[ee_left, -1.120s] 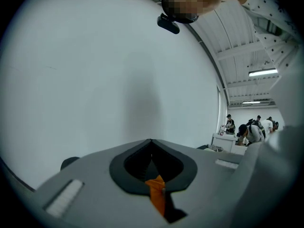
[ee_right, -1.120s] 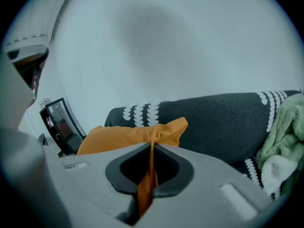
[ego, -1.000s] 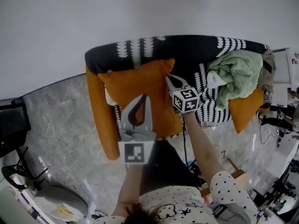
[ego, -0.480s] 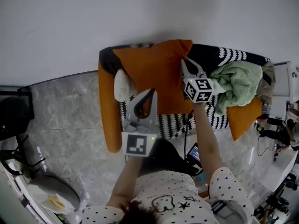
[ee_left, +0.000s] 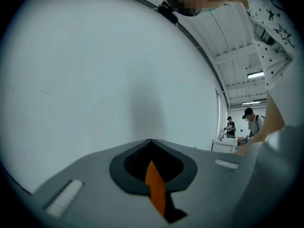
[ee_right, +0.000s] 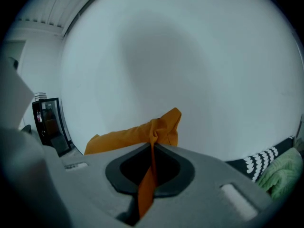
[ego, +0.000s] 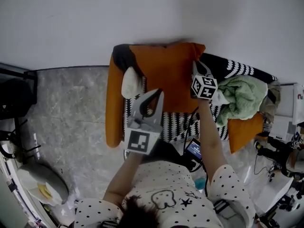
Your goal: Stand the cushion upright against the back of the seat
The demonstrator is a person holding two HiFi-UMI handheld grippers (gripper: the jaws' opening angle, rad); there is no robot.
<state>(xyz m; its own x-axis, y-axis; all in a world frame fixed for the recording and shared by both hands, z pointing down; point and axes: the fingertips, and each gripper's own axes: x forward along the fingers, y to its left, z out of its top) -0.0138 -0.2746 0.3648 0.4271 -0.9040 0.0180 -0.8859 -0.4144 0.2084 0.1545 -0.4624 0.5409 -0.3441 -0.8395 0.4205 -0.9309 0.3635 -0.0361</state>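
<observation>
Left gripper (ego: 158, 93) held level, fingers pinched together; right gripper (ego: 196, 64) tilted slightly down, apparently clamped

The orange cushion (ego: 166, 75) stands upright against the black-and-white patterned seat back (ego: 237, 67).

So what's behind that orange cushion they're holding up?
The seat's black backrest shows just left of the orange cushion, with the white wall beyond. The stretch of backrest directly behind the cushion is covered, so nothing there can be seen.
</observation>
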